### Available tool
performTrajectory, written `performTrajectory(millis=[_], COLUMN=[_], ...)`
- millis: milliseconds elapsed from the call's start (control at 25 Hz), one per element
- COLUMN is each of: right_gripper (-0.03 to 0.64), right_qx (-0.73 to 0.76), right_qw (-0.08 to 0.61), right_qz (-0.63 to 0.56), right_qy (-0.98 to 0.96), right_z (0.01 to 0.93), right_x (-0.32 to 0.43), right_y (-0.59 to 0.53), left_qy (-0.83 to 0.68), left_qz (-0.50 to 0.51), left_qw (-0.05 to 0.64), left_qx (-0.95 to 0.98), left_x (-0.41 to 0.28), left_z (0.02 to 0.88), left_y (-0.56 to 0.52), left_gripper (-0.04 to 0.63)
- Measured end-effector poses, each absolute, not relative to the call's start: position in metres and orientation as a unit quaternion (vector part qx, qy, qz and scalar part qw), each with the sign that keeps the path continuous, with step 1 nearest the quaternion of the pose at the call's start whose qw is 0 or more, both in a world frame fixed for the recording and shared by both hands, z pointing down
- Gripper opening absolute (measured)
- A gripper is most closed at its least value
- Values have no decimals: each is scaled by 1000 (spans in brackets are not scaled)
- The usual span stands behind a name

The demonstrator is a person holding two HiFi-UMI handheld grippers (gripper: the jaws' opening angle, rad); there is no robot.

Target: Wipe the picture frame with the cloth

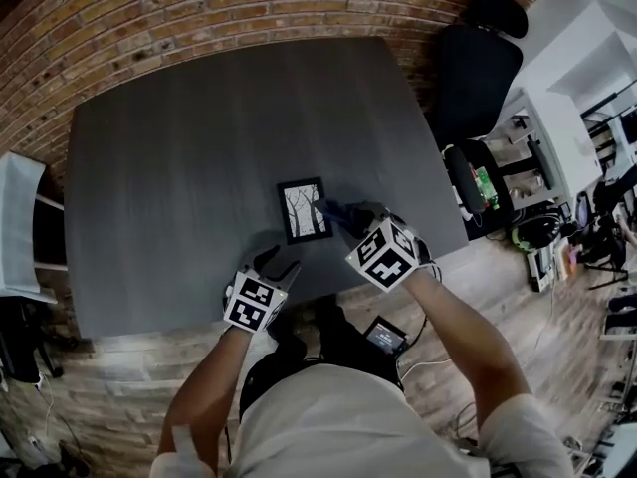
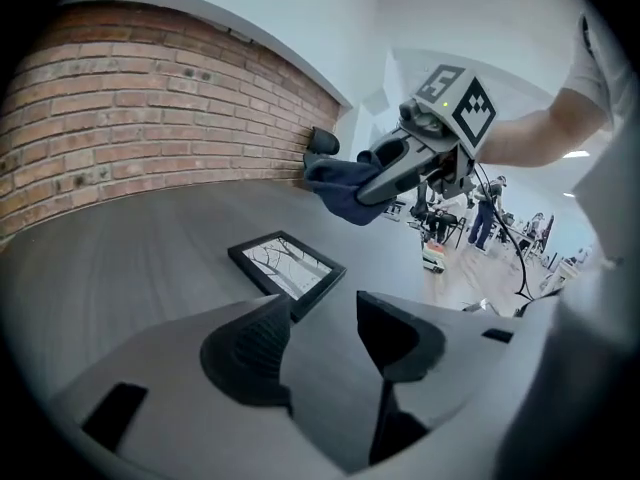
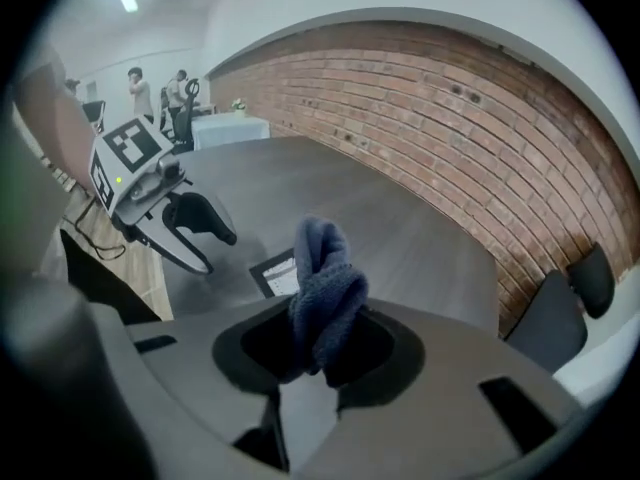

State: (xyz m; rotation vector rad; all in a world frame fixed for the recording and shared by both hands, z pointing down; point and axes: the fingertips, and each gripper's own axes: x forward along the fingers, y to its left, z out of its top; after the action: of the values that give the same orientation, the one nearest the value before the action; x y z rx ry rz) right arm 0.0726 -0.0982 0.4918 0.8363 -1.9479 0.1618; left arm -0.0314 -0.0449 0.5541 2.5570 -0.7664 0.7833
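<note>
Pos. of parts:

- Picture frame (image 1: pixel 304 209) (image 2: pixel 287 272) (image 3: pixel 275 271): laid flat on the dark table (image 1: pixel 179 167), near the front edge, approx. mid-width. Black border, tree print facing up.
- Right gripper (image 1: pixel 348 222) (image 3: pixel 315 343) (image 2: pixel 375 183): jaws are clamped on a dark blue cloth (image 1: pixel 336 212) (image 2: pixel 340 190) (image 3: pixel 325 293). The cloth is bunched between the pads and sticks out past the tips. In the head view it is seen at the frame's right edge. In the left gripper view it is held above table level. Contact w/ the frame cannot be confirmed.
- Left gripper (image 1: pixel 277 264) (image 2: pixel 322 333) (image 3: pixel 200 233): jaws are set apart at medium width, w/ nothing between them. Only bare table is seen in the gap. It is placed near the frame's front left corner, not touching, and is pointed toward the frame.
- Brick wall (image 1: pixel 149 28): located behind the table's far edge.
</note>
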Motion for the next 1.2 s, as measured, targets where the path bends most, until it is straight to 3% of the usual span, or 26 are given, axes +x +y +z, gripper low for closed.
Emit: performTrajectory(millis=[280, 560, 1200], right_gripper=[101, 101, 101], right_qx=[263, 212, 155], right_qw=[552, 585, 642], right_qz=[10, -57, -151], right_qy=[-791, -781, -736], right_z=[529, 549, 585], right_x=[59, 30, -1], right_y=[-142, -180, -208], left_qy=[-303, -316, -321], left_qz=[320, 343, 370], left_qw=[176, 176, 187], left_qx=[880, 867, 851], left_x=[-17, -9, -8], left_z=[577, 593, 613], left_y=[-70, -84, -92], left_gripper=[225, 264, 272])
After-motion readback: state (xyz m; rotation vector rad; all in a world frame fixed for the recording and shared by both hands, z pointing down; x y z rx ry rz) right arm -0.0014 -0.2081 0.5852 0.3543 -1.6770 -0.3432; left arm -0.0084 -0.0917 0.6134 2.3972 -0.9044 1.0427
